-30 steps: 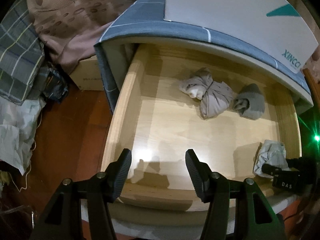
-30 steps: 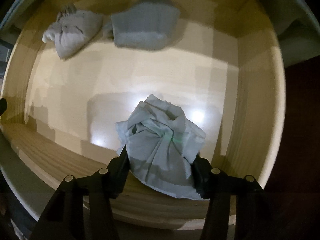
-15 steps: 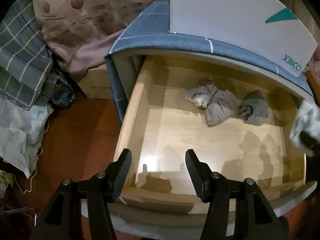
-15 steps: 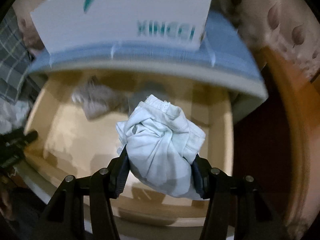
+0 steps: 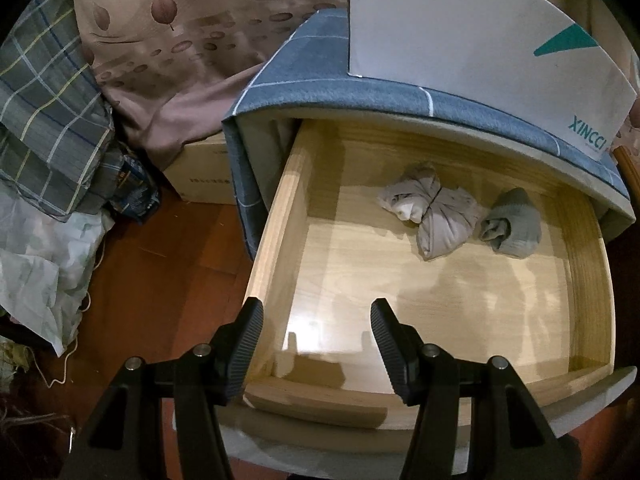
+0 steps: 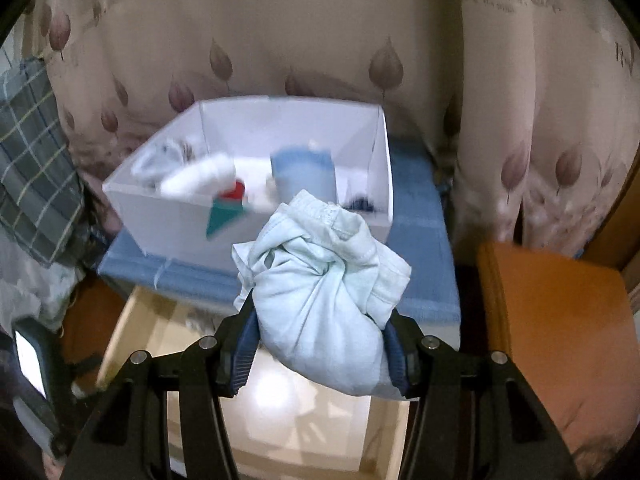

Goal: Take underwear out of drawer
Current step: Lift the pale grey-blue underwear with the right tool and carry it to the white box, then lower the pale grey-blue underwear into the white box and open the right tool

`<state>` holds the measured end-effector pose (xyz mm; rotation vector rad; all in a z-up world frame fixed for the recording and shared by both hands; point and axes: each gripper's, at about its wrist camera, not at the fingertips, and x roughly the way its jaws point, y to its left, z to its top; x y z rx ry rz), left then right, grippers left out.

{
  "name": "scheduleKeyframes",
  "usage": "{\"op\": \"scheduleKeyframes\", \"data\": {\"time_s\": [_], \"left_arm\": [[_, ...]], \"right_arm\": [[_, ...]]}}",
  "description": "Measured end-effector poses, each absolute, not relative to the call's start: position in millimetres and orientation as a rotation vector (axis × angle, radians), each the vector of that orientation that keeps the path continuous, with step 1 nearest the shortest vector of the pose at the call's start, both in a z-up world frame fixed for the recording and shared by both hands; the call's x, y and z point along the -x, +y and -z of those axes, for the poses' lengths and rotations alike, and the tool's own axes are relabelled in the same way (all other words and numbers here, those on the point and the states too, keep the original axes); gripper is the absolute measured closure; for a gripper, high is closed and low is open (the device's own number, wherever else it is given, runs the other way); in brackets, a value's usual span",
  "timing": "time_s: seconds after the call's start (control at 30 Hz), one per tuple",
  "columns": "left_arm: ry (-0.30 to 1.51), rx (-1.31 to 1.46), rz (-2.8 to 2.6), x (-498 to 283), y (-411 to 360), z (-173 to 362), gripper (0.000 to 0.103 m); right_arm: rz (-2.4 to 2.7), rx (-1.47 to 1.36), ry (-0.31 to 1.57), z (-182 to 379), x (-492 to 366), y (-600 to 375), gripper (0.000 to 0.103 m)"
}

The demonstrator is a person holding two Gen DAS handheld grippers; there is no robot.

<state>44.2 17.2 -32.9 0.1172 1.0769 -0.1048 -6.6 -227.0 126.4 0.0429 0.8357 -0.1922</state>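
- A leaf-patterned curtain (image 6: 304,52) fills the background behind the furniture.
- A cabinet topped with blue checked cloth (image 5: 320,76) stands in front of it, with its wooden drawer (image 5: 280,224) pulled open below.
- A white box (image 6: 256,216) sits on the cloth; the things inside it are blurred, perhaps folded clothes.
- Inside the drawer, 2 bundles lie near the back, just beside each other: a beige knotted bundle (image 5: 432,216) and a smaller grey bundle (image 5: 514,226).
- The pale blue underwear (image 6: 324,304), rolled into a knot, is pinched between both fingers of the right gripper (image 6: 320,344), held above the open drawer and in front of the box.
- The left gripper (image 5: 316,344) hangs over the drawer's front left corner, fingers spread, with nothing between them.
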Motion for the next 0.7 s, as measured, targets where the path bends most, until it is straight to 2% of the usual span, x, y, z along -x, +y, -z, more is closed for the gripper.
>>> {"op": "scheduleKeyframes", "data": {"time_s": [0.4,0.7], "left_arm": [[1.057,-0.099,0.095,-44.5,23.5,31.0,0.046],[1.053,-0.062,0.094,-45.6,32.7,29.1,0.046]], "right_arm": [[0.178,-0.029,0.788,-167.7,-70.8,-233.2,0.052],[0.12,-0.065,0.886,-133.2,-130.5,-225.8,0.051]]}}
